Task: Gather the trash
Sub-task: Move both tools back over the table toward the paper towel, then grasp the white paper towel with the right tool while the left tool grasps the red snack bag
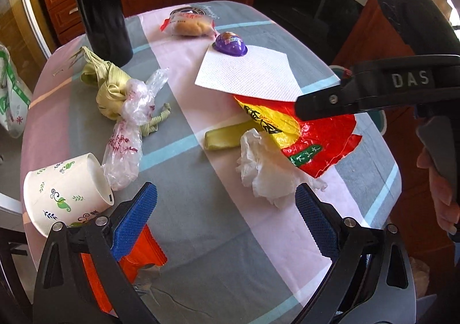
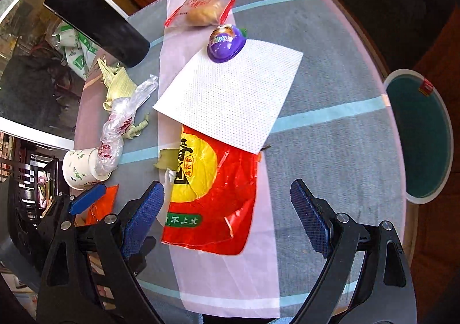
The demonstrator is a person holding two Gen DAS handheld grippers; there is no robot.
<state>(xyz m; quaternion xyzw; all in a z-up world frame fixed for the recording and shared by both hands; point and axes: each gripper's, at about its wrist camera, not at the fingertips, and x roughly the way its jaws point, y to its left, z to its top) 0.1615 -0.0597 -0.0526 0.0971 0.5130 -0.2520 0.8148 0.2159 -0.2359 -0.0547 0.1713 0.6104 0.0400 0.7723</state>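
You have trash scattered over the whole tabletop and nothing in either tool yet, so start with what lies closest. The red and yellow wrapper is the biggest piece and sits right between and just ahead of the spread fingers of your right tool; bring that tool down flat and low, and pinch a raised or crinkled edge, since thin film lying flat will likely slip. A white napkin sheet overlaps the wrapper's far end, so I expect it to drag along unless you lift slowly.

Your left tool is also spread wide and empty. The crumpled tissue lies just ahead of it toward its right finger, touching the wrapper. The paper cup lies tipped on its side just off its left finger, with a clear plastic bag touching its mouth. The purple jelly cup sits far ahead, on the napkin's far corner.
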